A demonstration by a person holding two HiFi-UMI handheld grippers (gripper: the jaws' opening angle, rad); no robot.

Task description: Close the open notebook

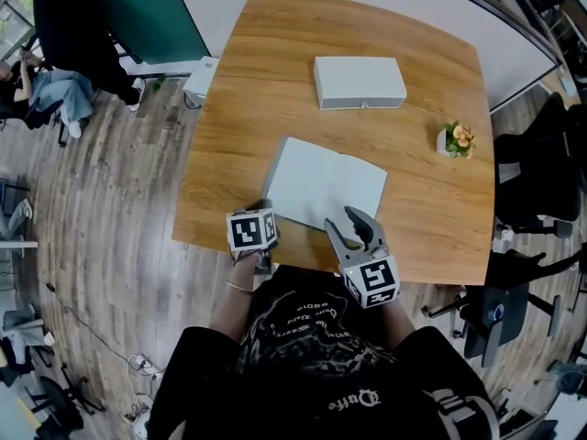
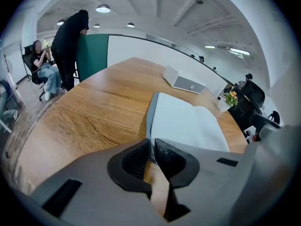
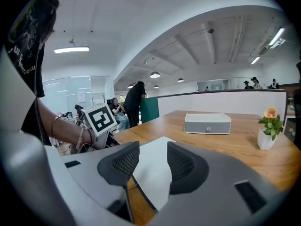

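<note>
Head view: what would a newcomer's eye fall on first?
The open notebook, white pages up, lies at the near edge of the wooden table. The left gripper is shut on its near left corner, while the right gripper hangs open over its near right edge. Farther back sit a white box and, to the right, a small flower pot.

1. In the head view, the black-and-white marker cube (image 1: 251,230) of the left gripper (image 2: 151,149) covers its jaws and the near left corner of the open white notebook with a grey cover (image 1: 326,186).
2. In the left gripper view, this corner goes out of sight between the black ribbed pads (image 2: 171,157).
3. In the right gripper view, the grey body of the right gripper (image 3: 153,149) hides the near edge of the notebook.
4. The seated person in light blue trousers (image 2: 44,74) has the face blurred.
5. The standing person in black clothes (image 1: 78,26) is cut off by the top edge of the head view.
</note>
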